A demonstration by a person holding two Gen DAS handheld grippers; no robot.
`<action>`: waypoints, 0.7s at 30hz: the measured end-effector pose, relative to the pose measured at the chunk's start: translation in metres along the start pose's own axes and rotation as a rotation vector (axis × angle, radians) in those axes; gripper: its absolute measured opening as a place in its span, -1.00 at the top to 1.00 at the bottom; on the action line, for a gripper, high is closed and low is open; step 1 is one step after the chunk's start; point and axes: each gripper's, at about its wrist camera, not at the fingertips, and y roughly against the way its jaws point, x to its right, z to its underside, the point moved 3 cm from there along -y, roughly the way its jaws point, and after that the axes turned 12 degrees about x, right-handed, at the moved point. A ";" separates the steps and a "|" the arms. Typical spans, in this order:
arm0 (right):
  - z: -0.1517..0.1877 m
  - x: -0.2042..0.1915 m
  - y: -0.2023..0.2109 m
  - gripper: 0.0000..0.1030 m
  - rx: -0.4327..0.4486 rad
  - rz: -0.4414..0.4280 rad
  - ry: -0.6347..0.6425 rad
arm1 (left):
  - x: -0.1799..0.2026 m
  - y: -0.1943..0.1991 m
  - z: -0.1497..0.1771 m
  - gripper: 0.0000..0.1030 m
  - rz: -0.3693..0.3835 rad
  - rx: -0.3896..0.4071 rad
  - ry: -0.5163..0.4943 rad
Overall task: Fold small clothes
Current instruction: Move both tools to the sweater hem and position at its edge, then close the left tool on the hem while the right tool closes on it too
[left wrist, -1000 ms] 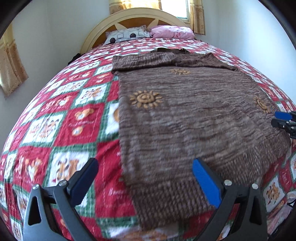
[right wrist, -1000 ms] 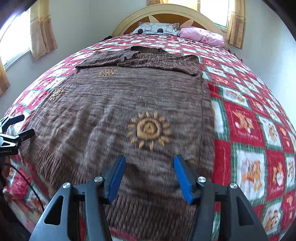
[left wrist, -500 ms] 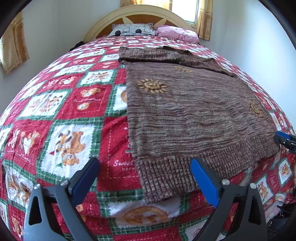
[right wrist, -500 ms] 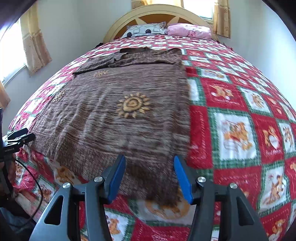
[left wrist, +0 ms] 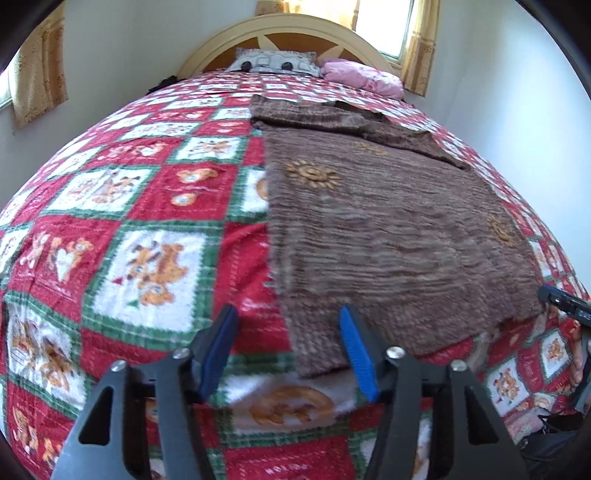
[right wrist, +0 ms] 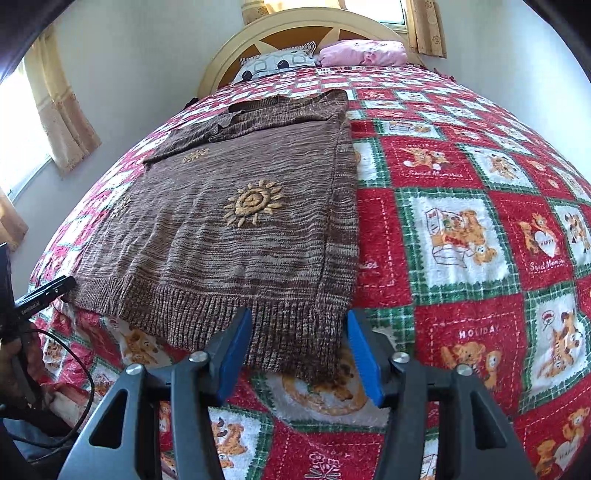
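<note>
A brown knit sweater (left wrist: 388,229) with orange sun motifs lies flat on the bed, sleeves folded across its far end. It also shows in the right wrist view (right wrist: 229,229). My left gripper (left wrist: 290,350) is open and empty, just short of the sweater's near left hem corner. My right gripper (right wrist: 297,350) is open and empty, its blue pads (right wrist: 236,350) on either side of the near right hem corner, which hangs over the bed edge. Each gripper's tip shows at the edge of the other's view.
The bed carries a red, green and white patchwork quilt (left wrist: 147,206) with bear pictures. A patterned pillow (left wrist: 273,62) and a pink pillow (left wrist: 362,74) lie against the arched headboard (right wrist: 306,26). Curtained windows and white walls stand around the bed. A cable (right wrist: 85,398) hangs at the left.
Both grippers have pulled back toward the foot of the bed, from over the sweater to its hem corners. The left gripper's jaws have narrowed. The sweater has not moved.
</note>
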 end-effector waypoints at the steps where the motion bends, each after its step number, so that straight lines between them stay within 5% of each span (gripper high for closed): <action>1: 0.001 0.000 0.000 0.03 -0.001 0.001 0.001 | 0.003 0.001 0.001 -0.07 0.001 -0.003 -0.004; 17: 0.005 0.005 0.003 0.16 -0.012 -0.020 -0.045 | 0.004 -0.001 0.004 0.03 0.018 0.014 0.006; 21: 0.007 0.004 0.005 0.46 -0.010 -0.024 -0.041 | 0.005 0.001 0.003 0.44 0.053 0.029 -0.007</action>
